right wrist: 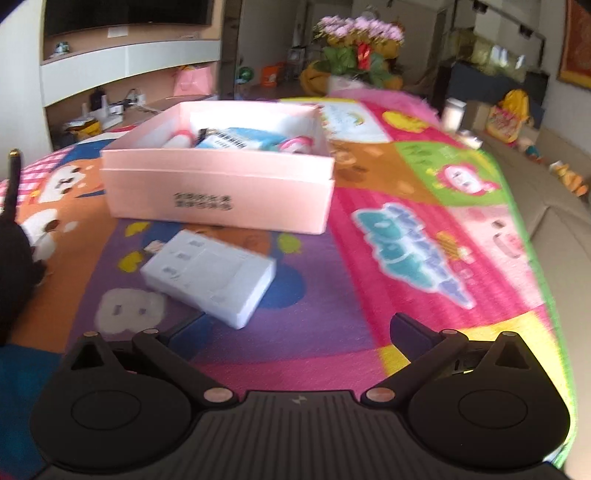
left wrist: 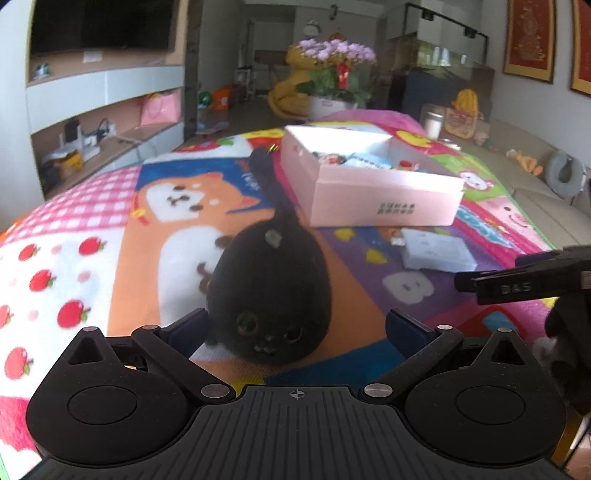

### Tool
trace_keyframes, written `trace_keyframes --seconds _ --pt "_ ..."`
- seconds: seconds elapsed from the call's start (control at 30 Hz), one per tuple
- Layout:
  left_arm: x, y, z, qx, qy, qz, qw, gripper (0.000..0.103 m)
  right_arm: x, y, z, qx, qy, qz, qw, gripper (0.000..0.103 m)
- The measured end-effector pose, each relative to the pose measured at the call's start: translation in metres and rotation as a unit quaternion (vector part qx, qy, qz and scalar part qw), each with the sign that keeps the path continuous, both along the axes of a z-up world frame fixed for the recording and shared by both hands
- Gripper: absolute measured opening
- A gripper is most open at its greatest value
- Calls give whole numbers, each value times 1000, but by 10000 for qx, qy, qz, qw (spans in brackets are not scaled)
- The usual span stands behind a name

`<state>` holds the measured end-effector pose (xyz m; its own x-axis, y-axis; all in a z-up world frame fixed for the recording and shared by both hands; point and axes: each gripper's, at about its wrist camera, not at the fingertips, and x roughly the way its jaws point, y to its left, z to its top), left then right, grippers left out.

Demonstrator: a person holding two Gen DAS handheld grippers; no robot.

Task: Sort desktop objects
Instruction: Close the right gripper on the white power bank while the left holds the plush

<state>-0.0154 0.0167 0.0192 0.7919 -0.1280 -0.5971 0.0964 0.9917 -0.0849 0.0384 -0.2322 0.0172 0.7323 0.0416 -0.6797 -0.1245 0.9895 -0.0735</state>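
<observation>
Currently my left gripper (left wrist: 295, 328), fingers wide, straddles the black plush (left wrist: 267, 295); right gripper (right wrist: 295, 332) spread, holding nothing, near the white box (right wrist: 210, 277).

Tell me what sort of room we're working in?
Most likely a home living room: a dark wall-mounted television over built-in shelves, a potted purple-flowered plant, and a beige sofa beside the cartoon-patterned cloth-covered table.

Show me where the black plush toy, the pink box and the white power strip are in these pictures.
black plush toy (left wrist: 266, 295), left wrist view, on the middle of its round body.
pink box (right wrist: 218, 199), right wrist view, on its front wall.
white power strip (right wrist: 210, 275), right wrist view, on its top face.
</observation>
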Motion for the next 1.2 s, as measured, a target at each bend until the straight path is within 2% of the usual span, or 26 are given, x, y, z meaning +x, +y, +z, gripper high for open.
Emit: trace_keyframes --seconds 0.1,0.33,0.57,0.7,0.77,0.9,0.97,1.07,1.13,1.2 --pt "3 6 -6 -55 164 239 9996 103 1 0 -1 410 244 39 9989 103" --pt "9 15 -8 -134 298 506 9982 103 -3 -2 -3 453 222 187 9986 103" --pt "12 10 -9 45 355 499 9981 103 0 -2 3 314 583 629 9958 103" --pt "12 6 -9 195 400 480 9979 103 14 -9 7 548 593 503 9955 103" --pt "13 4 -10 268 421 473 9976 103 24 -8 4 94 466 195 9987 103" --pt "13 4 -10 322 442 445 9975 103 25 -7 7 -695 -257 -243 9970 103" --pt "13 5 -10 290 464 438 9975 103 17 -11 14 -501 -485 -99 9975 103" --pt "15 1 -9 435 544 397 9968 103 6 -7 26 259 -443 526 9973 103" --pt "15 2 -9 413 527 396 9970 103 6 6 28 311 -394 875 9949 103" --pt "13 4 -10 365 488 407 9973 103 13 25 24 39 -358 1117 9931 103"
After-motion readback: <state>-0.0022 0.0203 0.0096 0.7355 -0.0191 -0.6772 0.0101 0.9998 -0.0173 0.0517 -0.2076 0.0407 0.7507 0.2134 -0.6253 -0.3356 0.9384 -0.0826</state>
